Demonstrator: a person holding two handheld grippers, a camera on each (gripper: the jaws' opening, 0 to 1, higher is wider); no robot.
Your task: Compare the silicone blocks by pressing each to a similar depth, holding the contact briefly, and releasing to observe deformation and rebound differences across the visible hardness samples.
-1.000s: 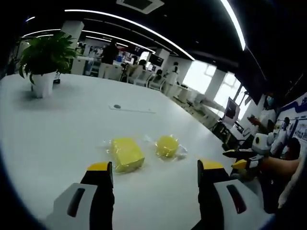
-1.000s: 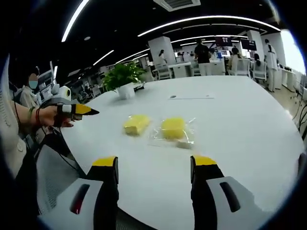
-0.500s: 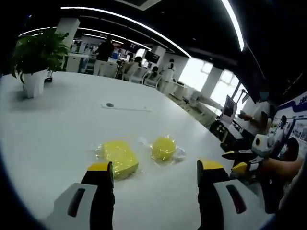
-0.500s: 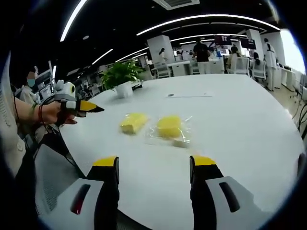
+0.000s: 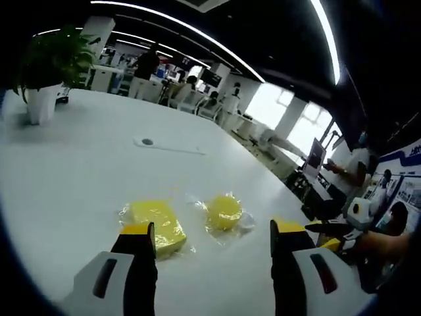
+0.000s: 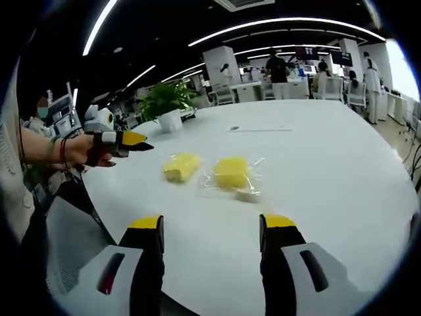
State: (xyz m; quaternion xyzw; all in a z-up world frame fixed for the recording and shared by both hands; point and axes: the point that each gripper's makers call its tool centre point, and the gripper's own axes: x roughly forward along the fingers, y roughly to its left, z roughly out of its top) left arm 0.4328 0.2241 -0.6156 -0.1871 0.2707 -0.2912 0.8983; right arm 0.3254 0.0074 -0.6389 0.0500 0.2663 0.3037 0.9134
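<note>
Two yellow silicone blocks lie on the white table (image 5: pixel 72 171). The rectangular block (image 5: pixel 154 224) sits just beyond my left gripper's left jaw. A rounder block (image 5: pixel 225 212) in a clear wrapper lies to its right. My left gripper (image 5: pixel 212 230) stands open, low over the table, with nothing between its jaws. In the right gripper view the rectangular block (image 6: pixel 181 166) and the wrapped block (image 6: pixel 231 172) lie side by side. My right gripper (image 6: pixel 212 222) is open and well short of them. The left gripper (image 6: pixel 139 141), held by a hand, reaches in from the left.
A potted plant (image 5: pixel 43 72) (image 6: pixel 168 105) stands at the far side of the table. A thin flat strip with a dark disc (image 5: pixel 164 146) lies beyond the blocks. The right gripper (image 5: pixel 335 230) hangs off the table's right edge. People and chairs fill the background.
The left gripper has moved in towards the blocks, which now sit closer to its jaws. The right gripper has hardly moved.
</note>
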